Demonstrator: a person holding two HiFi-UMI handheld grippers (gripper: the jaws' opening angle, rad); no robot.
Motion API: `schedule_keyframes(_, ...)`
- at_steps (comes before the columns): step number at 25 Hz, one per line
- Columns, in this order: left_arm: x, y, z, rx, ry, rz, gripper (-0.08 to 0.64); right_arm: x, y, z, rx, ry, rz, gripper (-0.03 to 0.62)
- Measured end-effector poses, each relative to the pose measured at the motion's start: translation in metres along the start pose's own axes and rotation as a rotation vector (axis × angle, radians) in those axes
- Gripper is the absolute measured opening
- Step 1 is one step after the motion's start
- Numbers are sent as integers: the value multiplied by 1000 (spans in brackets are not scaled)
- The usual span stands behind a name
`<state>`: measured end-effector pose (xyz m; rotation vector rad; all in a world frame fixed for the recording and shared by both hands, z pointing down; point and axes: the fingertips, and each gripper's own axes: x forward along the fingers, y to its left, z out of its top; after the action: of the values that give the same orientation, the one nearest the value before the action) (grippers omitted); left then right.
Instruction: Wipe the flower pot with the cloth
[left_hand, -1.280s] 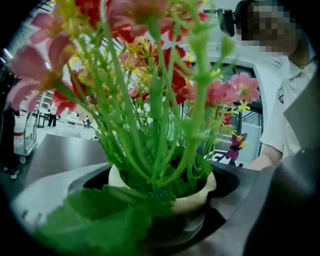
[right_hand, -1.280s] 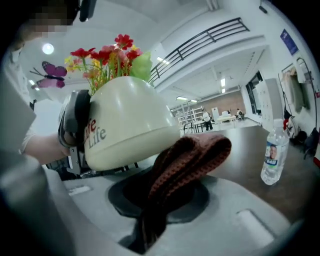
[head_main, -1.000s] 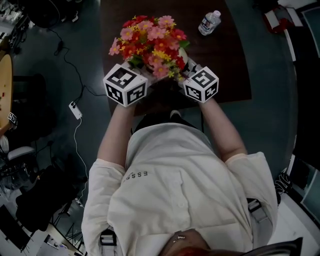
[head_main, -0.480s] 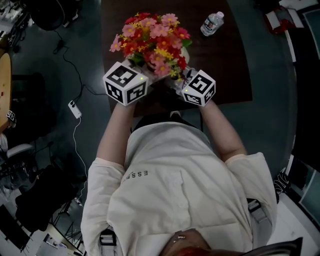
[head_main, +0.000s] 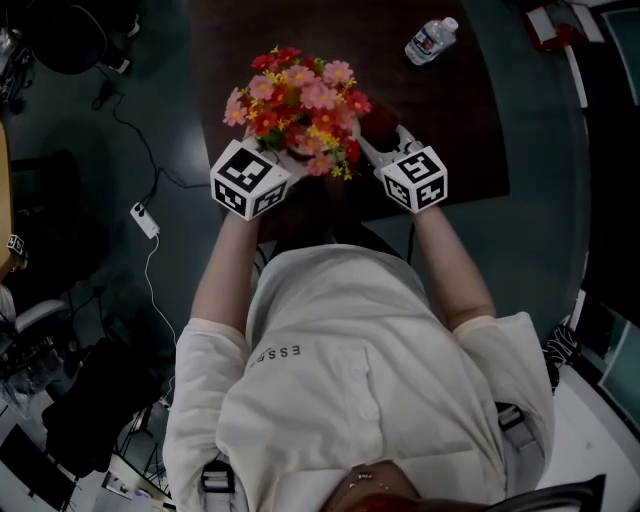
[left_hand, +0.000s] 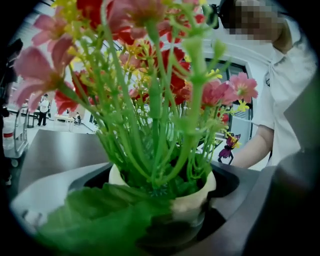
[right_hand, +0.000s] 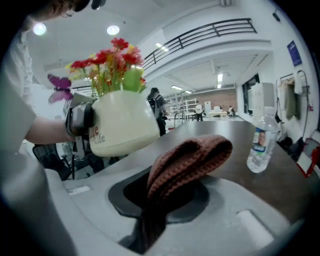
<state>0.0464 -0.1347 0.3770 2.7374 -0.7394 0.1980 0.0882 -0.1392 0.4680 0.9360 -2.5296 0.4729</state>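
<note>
1. Starting nearest you: your right gripper (right_hand: 172, 192) has its jaws clamped on the brown cloth (right_hand: 190, 160). The cloth's folded end sticks out ahead of the jaws.
2. Your left gripper (left_hand: 160, 210) is closed round the flower pot (right_hand: 125, 127), just under its cream rim. It seems to hold the pot clear of the table (right_hand: 280, 185), slightly tilted.
3. From the cloth, the pot's bare wall lies just up and to the left, close but apart, with its long axis near upright. Your right gripper is the one to close that gap, I judge by sweeping leftward across the wall.
4. Above the rim, the flowers (head_main: 300, 95) spread wide, so keep the cloth low.
5. Farthest, the water bottle (right_hand: 260, 145) stands to the right, well away.
</note>
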Motion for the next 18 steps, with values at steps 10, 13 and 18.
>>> schedule_keyframes(10, 13, 17, -123, 78, 161, -99, 569, -29, -51, -26, 61, 7, -230, 48)
schedule_keyframes(13, 18, 24, -144, 91, 194, -105, 569, -22, -46, -38, 51, 31, -224, 48)
schedule_keyframes(18, 26, 26, -158, 123, 206, -141, 569, -12, -42, -42, 62, 32, -216, 48)
